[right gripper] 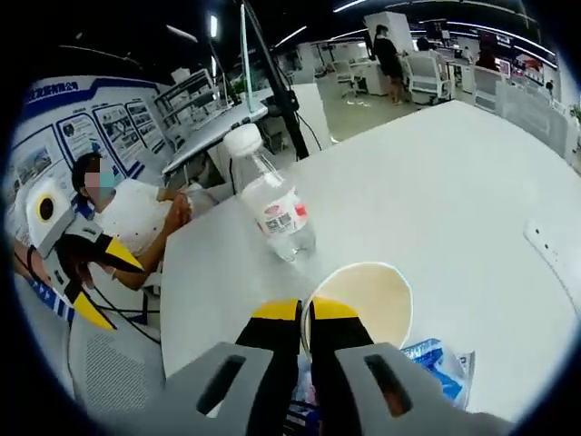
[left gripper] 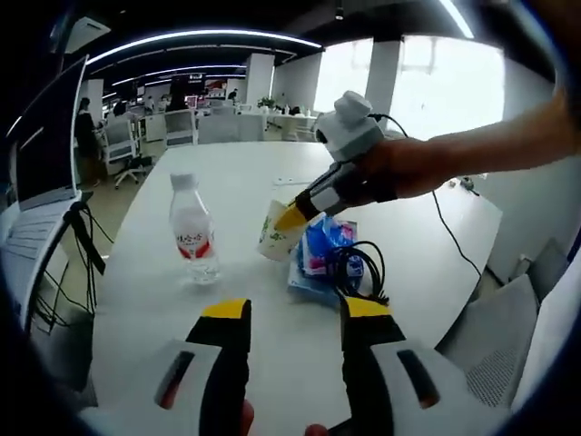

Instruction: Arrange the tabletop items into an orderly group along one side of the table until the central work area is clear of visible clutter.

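In the right gripper view, the right gripper (right gripper: pixel 304 318) was seen closed narrowly on the rim of the paper cup (right gripper: pixel 363 295), one jaw inside the cup and one outside. The cup was held tilted, just above the blue packet (right gripper: pixel 440 363) that lay under and to the right of the jaws. A thin paper wall is easily crushed by such a pinch, and the cup could be dropped if the rim slipped out; whether anything was inside could not be told, so a spill could not be excluded.

A little ahead of the jaws and to their left, the water bottle (right gripper: pixel 272 204) was standing upright on the white table (right gripper: pixel 472 182), near the cup. It could be knocked over if the cup were swung toward it.

In the left gripper view, the left gripper (left gripper: pixel 295 313) was held wide open and empty, low over the table. Ahead of it and to the right, the black cable (left gripper: pixel 359 268) was lying coiled on the packet, close under the cup; the cable could be caught and dragged by the cup or the right gripper when moved
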